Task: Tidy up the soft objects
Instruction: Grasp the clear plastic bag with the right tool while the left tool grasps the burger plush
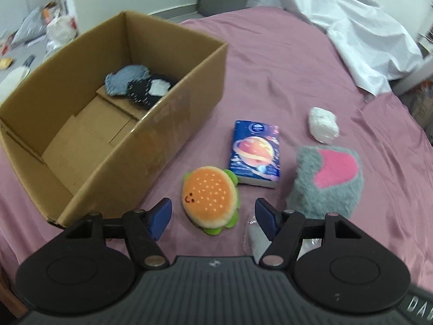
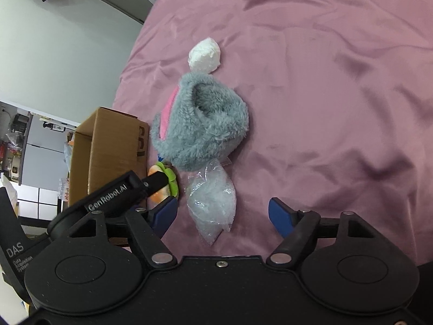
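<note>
A burger plush (image 1: 209, 196) lies on the mauve sheet between the blue pads of my left gripper (image 1: 213, 212), which is open and does not touch it. Beyond it are a blue tissue pack (image 1: 254, 154), a grey fluffy slipper with a pink heart (image 1: 328, 178) and a white wad (image 1: 323, 124). The open cardboard box (image 1: 162, 124) on the left holds denim and dark cloth pieces (image 1: 140, 85). My right gripper (image 2: 223, 210) is open around the near end of a clear plastic bag (image 2: 212, 203), pads apart from it. The grey slipper (image 2: 203, 124) lies just beyond the bag.
A crumpled white plastic sheet (image 1: 351, 27) covers the bed's far right corner. The bed edge runs behind the box (image 2: 113, 146), with floor clutter (image 1: 54, 27) beyond. Open mauve sheet (image 2: 338, 94) stretches to the right of the slipper.
</note>
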`<act>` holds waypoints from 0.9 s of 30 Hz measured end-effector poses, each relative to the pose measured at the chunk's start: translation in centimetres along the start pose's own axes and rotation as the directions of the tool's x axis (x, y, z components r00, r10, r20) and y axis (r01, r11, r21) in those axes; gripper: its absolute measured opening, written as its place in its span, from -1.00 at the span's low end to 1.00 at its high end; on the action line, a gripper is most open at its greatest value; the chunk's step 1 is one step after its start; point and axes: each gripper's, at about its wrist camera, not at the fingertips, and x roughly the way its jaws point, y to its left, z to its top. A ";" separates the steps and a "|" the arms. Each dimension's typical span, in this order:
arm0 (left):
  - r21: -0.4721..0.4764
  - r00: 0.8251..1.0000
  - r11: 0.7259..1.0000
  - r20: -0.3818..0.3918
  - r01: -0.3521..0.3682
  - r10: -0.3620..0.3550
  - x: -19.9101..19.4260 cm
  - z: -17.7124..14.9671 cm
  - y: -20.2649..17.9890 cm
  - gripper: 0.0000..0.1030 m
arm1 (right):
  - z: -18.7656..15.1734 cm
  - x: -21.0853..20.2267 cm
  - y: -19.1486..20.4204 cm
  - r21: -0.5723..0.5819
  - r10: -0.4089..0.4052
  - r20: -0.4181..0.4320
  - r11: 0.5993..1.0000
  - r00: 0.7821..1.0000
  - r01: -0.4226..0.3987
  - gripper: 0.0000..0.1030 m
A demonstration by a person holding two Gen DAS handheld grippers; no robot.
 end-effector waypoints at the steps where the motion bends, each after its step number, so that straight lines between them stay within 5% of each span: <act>1: -0.016 1.000 1.000 -0.007 0.000 0.000 0.3 0.1 0.2 0.30 | 0.0 0.2 0.0 -0.002 -0.004 -0.004 1.000 1.000 0.004 0.44; 10: -0.050 0.998 0.998 -0.055 -0.025 0.022 2.6 0.3 0.1 0.26 | 0.5 1.2 0.2 -0.015 -0.011 -0.015 1.000 1.000 0.011 0.44; 12: -0.067 0.997 0.998 -0.069 -0.020 0.016 3.0 0.2 0.4 -0.13 | 0.5 1.5 0.3 -0.020 -0.006 -0.020 1.000 1.000 0.006 0.20; 15: -0.101 0.997 0.995 -0.081 -0.009 0.000 3.2 0.3 0.9 -0.24 | 0.6 2.3 0.2 -0.008 0.023 -0.047 1.000 0.999 -0.024 -0.25; 17: -0.102 0.997 0.995 -0.074 -0.008 0.001 2.9 0.3 0.9 -0.27 | 0.6 2.5 0.4 -0.016 0.019 -0.047 1.000 0.999 -0.020 -0.37; 27: -0.090 0.999 0.996 -0.038 0.026 -0.030 0.4 -0.1 1.2 -0.29 | -0.5 0.4 1.1 -0.054 -0.020 0.007 0.998 1.000 0.020 -0.48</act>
